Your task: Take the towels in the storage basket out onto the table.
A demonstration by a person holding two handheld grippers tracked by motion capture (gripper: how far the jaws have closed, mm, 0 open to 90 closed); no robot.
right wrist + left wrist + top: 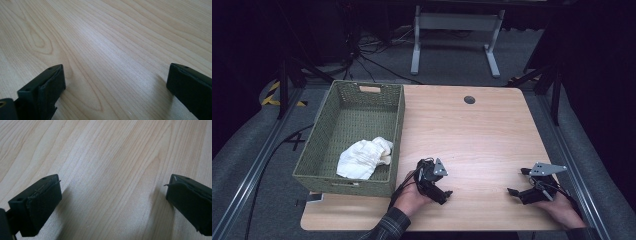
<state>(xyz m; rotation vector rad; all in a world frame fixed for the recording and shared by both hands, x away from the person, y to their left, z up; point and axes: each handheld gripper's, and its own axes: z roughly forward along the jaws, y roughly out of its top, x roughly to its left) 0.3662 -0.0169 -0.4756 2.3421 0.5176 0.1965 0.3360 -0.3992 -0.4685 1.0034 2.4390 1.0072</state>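
From above I get a well-lit counter [472, 130] ringed by near-black surroundings, slightly soft. Both close views are bright, with pale glare on the wood grain, soft shadows beside the blurred near jaws.

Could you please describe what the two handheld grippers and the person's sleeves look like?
Both the left gripper and the right gripper are black, with two blocky jaws, thin black cables and a grey three-cornered plate on top. The left forearm wears a dark plaid sleeve.
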